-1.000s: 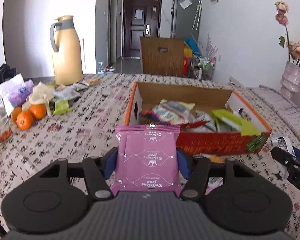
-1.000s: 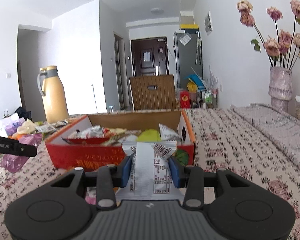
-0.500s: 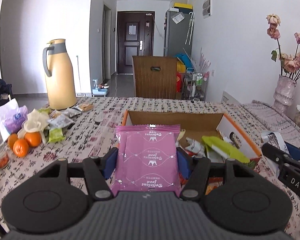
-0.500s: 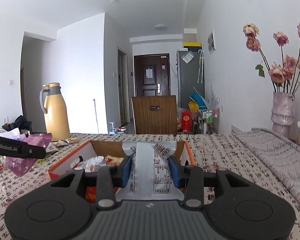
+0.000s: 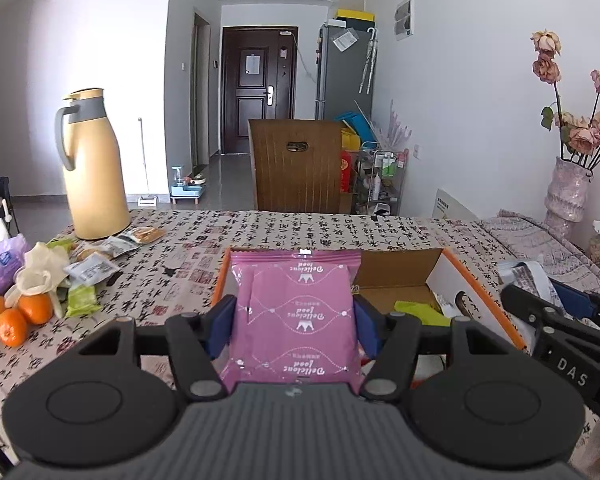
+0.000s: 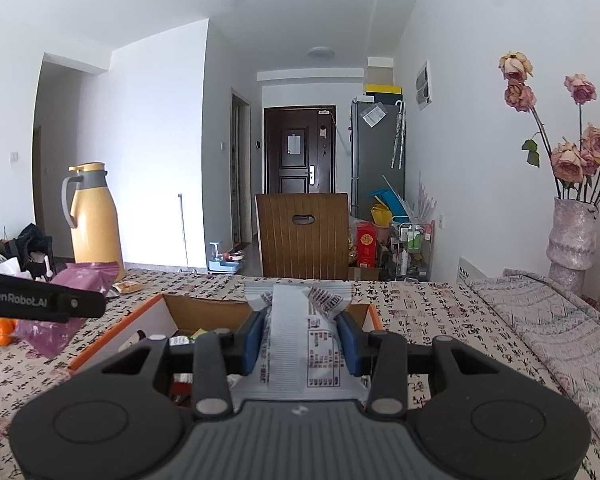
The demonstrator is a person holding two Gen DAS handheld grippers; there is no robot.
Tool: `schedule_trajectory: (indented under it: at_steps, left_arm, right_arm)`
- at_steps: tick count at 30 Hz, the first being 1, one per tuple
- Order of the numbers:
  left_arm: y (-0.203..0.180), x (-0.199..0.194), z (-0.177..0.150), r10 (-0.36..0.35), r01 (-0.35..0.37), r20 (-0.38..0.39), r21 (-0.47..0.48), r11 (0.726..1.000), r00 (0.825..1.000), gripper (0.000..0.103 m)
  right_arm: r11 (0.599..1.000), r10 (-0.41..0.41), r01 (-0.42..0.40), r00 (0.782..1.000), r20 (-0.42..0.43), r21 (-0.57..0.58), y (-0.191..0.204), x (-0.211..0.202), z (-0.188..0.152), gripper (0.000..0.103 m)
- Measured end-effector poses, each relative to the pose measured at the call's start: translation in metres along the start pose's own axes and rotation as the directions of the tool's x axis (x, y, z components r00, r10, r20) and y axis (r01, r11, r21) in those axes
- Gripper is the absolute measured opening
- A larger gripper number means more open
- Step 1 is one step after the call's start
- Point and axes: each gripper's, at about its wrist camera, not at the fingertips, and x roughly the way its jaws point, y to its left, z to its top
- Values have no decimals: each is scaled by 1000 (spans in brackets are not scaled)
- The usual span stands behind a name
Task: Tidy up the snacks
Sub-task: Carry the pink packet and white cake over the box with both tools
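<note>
My left gripper is shut on a pink snack packet, held upright above the near left corner of an open orange cardboard box. My right gripper is shut on a grey-white snack packet, raised over the same box from its right side. A green packet and other snacks lie inside the box. In the left wrist view the right gripper shows at the right edge; in the right wrist view the pink packet shows at the left.
On the patterned tablecloth at the left lie oranges, several loose snack packets and a purple bag. A yellow thermos jug stands behind them. A flower vase stands far right, a wooden chair beyond the table.
Both grippers have risen with their packets. The box has dropped lower in both views and less of its inside shows. The grips have not changed.
</note>
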Motion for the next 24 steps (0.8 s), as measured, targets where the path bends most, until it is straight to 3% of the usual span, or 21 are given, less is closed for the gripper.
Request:
schedule_trajectory:
  at_steps: [13, 20, 24]
  left_arm:
    - [-11, 66, 25, 12, -13, -29, -26, 1000, 1000, 63]
    - [-5, 89, 11, 22, -24, -40, -40, 999, 999, 63]
    - [-2, 98, 7, 15, -17, -63, -39, 999, 998, 63]
  right_arm:
    - [1000, -20, 20, 999, -41, 20, -6, 68, 11, 40]
    - [999, -21, 22, 999, -31, 32, -6, 84, -2, 40]
    - [999, -5, 7, 996, -84, 31, -7, 96, -13, 40]
